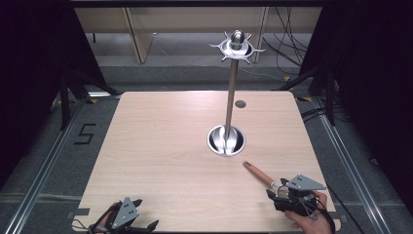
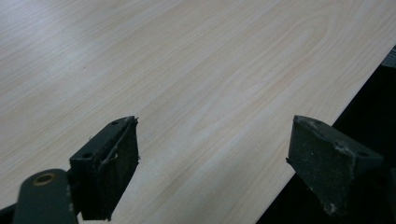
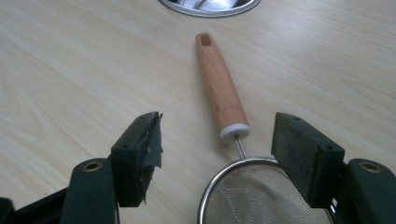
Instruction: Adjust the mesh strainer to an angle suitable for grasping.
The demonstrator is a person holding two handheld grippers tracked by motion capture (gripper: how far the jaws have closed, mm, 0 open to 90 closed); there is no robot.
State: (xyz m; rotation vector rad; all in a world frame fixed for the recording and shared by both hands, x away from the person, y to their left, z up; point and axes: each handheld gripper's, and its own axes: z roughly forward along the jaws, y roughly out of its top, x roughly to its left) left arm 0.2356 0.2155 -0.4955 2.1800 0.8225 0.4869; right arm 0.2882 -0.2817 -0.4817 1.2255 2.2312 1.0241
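Black jaws of the right gripper (image 3: 217, 154) rise from the bottom of the right gripper view, spread wide, with the mesh bowl of a small strainer (image 3: 219, 93) lying on the table between them; the bowl's rim sits just beside the right-hand jaw, though whether it touches I cannot tell; neither pad visibly presses on it, so the tool reads as released; the strainer's wooden handle runs straight away from the jaws toward the round steel base (image 3: 210, 5) at the top edge.

From the high view, the right gripper (image 1: 278, 189) rests at the near right corner of the table (image 1: 160, 146), a hand (image 1: 309, 219) wrapped round its body, the grey three-cornered plate on top; the strainer (image 1: 258, 173) lies flat, its handle pointing up and left toward the stand's base (image 1: 226, 141); nothing lies between handle tip and base.

The left gripper (image 1: 131, 222) sits low at the near left edge, well apart from the strainer; in the left gripper view its jaws (image 2: 212, 158) stand wide apart over bare wood, holding nothing, the table's edge running beside the right-hand jaw.

A tall steel pole (image 1: 231, 97) rises upright from the base, topped by a ring of hooks (image 1: 236, 47); a small grey disc (image 1: 240, 104) is set in the tabletop just beside the pole.
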